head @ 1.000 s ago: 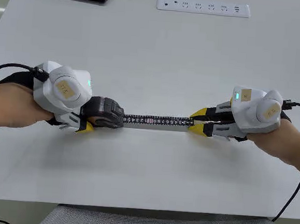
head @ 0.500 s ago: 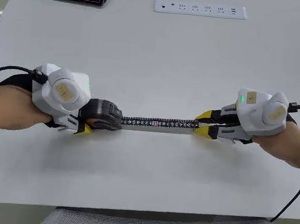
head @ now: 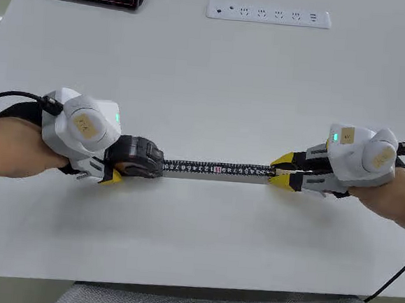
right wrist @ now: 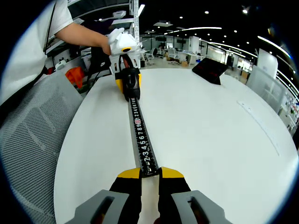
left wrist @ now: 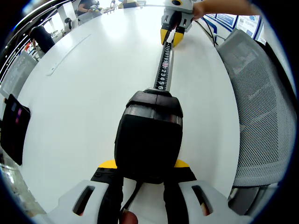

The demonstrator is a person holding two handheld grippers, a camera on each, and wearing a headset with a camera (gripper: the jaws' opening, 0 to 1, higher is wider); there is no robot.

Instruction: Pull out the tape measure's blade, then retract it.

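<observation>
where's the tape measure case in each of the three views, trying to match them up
Head view: case left of centre, at the blade's left end.
Left gripper view: case large, centre to low, between the jaws.
Right gripper view: case small, upper left of centre, at the blade's far end.
Shared landmark: the numbered blade, running out from the case in all three.

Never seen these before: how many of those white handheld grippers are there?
2. The left gripper holds the tape measure's case at the left; the right gripper pinches the blade's tip at the right.
</observation>
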